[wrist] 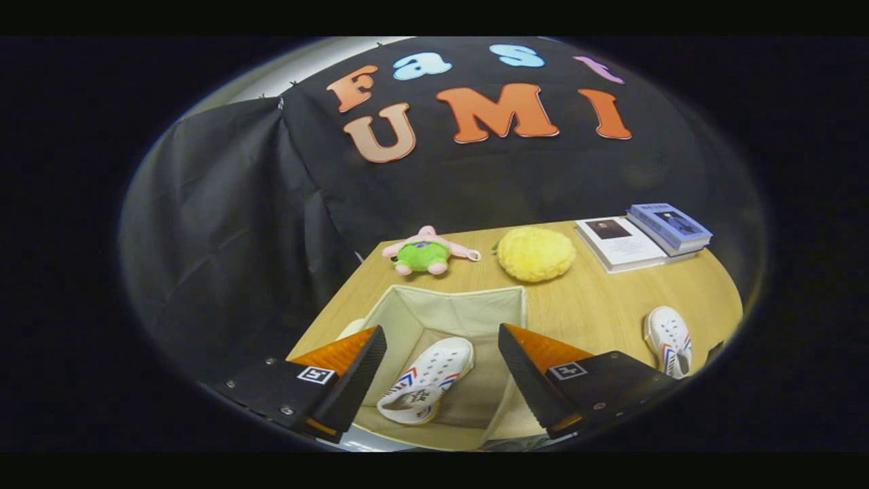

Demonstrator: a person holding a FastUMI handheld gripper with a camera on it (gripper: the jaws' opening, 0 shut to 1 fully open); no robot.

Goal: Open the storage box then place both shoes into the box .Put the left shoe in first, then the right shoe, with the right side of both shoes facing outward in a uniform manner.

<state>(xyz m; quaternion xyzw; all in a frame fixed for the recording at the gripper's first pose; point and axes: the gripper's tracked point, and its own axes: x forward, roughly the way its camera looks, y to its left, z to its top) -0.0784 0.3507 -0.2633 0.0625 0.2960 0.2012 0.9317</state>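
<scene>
1. The storage box (pixel 449 307) sits open on the table (pixel 597 305), right below the gripper (pixel 441 363), whose fingers are spread wide apart over it, gripping nothing.
2. One shoe (pixel 428 380) lies inside the box, on its floor, seen between the two fingers.
3. The other shoe (pixel 669 339) lies out on the table, to the right of the box and well apart from it.
4. Beyond the box, at the table's far edge, there's a plush toy (pixel 426 251), and a round cushion (pixel 535 254) just to its right.
5. Further right, at the far corner, a stack of books (pixel 669 227) lies, with another book (pixel 621 243) just left of it.
</scene>
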